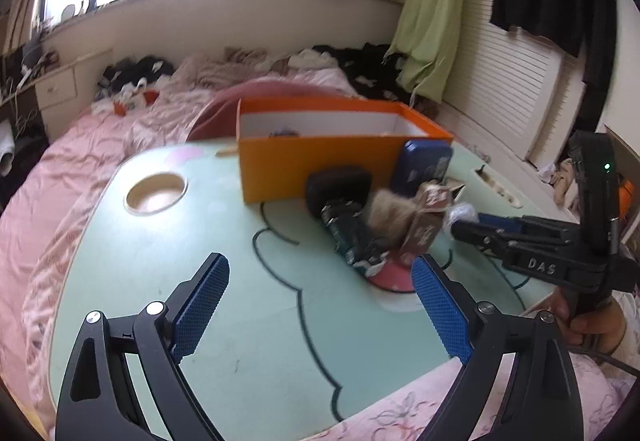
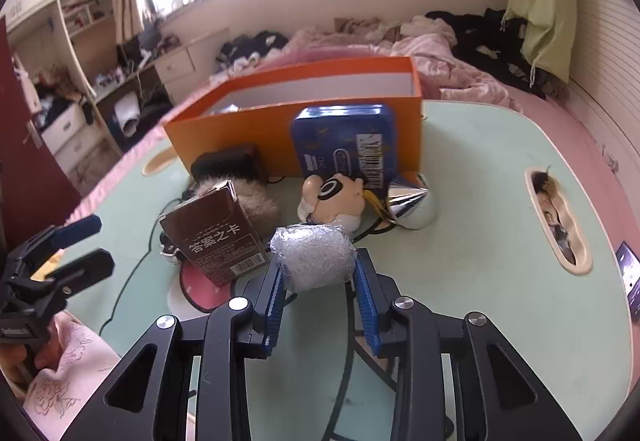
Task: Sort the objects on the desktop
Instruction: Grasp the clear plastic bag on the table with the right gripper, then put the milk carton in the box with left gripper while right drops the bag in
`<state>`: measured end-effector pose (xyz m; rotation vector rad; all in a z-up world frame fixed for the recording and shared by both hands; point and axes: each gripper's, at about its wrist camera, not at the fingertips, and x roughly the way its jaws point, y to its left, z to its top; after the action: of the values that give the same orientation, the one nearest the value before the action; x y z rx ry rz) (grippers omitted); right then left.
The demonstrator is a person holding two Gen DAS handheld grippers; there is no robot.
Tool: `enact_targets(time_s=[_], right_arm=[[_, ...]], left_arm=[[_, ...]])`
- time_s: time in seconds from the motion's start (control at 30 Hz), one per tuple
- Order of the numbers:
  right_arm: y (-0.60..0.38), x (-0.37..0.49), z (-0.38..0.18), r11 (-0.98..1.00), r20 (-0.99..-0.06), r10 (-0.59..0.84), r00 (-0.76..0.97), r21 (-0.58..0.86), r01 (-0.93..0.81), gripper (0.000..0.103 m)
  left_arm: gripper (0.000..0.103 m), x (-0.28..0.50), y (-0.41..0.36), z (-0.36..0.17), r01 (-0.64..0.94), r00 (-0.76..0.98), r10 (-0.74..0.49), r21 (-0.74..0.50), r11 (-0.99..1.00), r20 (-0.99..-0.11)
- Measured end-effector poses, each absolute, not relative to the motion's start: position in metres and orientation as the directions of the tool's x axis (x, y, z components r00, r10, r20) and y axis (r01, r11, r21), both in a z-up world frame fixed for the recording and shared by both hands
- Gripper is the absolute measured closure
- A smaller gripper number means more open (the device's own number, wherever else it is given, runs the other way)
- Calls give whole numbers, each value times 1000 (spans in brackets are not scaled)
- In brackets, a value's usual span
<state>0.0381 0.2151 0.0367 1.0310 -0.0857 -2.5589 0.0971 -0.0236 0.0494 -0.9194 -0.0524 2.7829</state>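
Note:
My right gripper (image 2: 319,273) is shut on a white crinkled ball (image 2: 314,255), held just above the green table (image 2: 480,241). Before it stand a brown card box (image 2: 214,237), a furry puff (image 2: 252,201), a cartoon figure (image 2: 334,197), a silver cone (image 2: 408,201), a blue tin (image 2: 346,141) and a black case (image 2: 228,163), all by the orange box (image 2: 296,113). My left gripper (image 1: 320,281) is open and empty over the table, short of the pile (image 1: 384,217). The right gripper (image 1: 466,221) shows at the right in the left wrist view.
The small table rests on a pink bed (image 1: 60,181). It has a round cup hole (image 1: 156,193) at the left and an oblong slot (image 2: 556,221) at the right. Clothes (image 2: 480,25) lie heaped at the bed's far side. A phone (image 2: 630,273) lies at the right edge.

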Motion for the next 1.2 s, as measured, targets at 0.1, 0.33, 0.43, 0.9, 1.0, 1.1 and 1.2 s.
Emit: enact_targets(time_s=[0.1,0.33,0.43,0.9,1.0,1.1,1.2], right_arm=[[220,49,40,-931,-629,-359,-689,186,315,71],[226,50,41,-936,-620,-351,-702,202,289,71],[229,49,39,-937,-624,-349,-699,211,279,70],[229,55,51,-933,-584,-358,-729,192,304,70],[227,49,71,-931,-558,-363,-746,180,318,70],[225,33,98,-934,-519,-354,-778,153,323,70],[218,3,119,-935,-514,-346,-784,123,332,70]], left_arm=[[10,93,4,67,-276,-798,249,-35,-961,-549],[31,49,51,60,-416,-715,323,5,-910,-621],[44,46,55,52,-459,-669,362,-22,-888,-649],[83,57,19,60,-424,-686,440,-172,-889,-580],[83,49,1,86,-377,-737,402,-163,-912,-544],[83,31,-6,107,-325,-772,347,-138,-936,-533],[83,0,-8,122,-305,-780,338,-151,-940,-526]])
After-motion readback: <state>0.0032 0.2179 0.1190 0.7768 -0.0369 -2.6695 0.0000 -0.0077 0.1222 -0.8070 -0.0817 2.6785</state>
